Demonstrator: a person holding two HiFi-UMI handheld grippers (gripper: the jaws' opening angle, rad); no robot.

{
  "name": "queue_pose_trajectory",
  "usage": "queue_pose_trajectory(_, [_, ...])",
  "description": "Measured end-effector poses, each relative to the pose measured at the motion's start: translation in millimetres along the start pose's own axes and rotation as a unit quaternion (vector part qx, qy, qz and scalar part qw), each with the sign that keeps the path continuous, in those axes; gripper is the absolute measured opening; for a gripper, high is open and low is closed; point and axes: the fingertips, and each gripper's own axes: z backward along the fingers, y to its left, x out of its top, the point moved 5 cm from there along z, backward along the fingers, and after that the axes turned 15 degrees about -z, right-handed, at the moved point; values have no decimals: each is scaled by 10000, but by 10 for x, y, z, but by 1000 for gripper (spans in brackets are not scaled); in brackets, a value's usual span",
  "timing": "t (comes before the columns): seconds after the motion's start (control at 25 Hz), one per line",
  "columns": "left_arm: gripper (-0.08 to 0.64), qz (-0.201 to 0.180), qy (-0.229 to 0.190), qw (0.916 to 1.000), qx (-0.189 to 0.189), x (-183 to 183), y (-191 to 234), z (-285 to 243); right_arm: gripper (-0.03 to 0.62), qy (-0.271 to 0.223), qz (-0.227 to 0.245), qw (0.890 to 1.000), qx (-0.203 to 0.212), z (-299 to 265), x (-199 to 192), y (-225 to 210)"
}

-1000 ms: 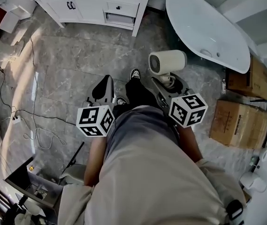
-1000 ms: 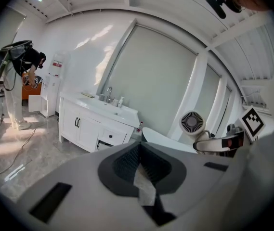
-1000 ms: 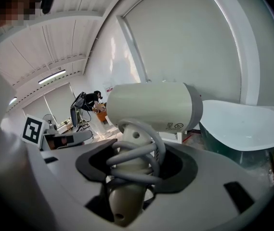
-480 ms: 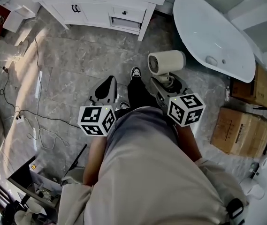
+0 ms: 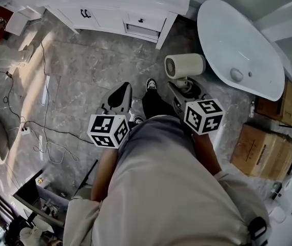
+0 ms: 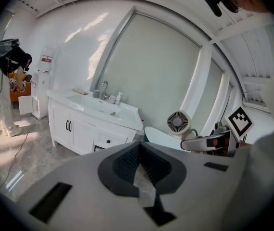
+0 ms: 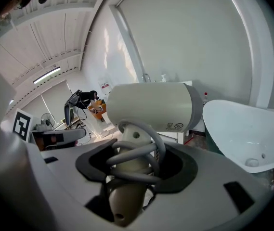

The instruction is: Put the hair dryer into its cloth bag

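hair dryer, cream plastic with a round barrel (image 7: pixel 151 105), stands upright between the jaws of the right gripper (image 7: pixel 134 170), which clamp its cord-wrapped handle. the left gripper (image 6: pixel 139 165) is clenched on nothing. no cloth bag shows in any view, so this looks like a carrying step; next, the bag's mouth needs finding and holding open.

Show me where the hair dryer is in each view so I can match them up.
Head view: hair dryer at upper centre-right, grille facing left.
Left gripper view: hair dryer right of centre, small, grille toward the camera.
Right gripper view: hair dryer at centre, large, handle between the jaws.
Shared landmark: the white tub, next to the dryer in all three.
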Motion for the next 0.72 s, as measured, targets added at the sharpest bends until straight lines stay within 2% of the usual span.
queue_pose_trajectory(0.28, [6,-155,66,9998,-46,277,98,-567,247,98,-63,9999,77,-384,466,-256])
queue_pose_trajectory(0.72, [6,-163,12,9994,297,715,428,-1359,247,258,15,9991,345,-962,1198,-669])
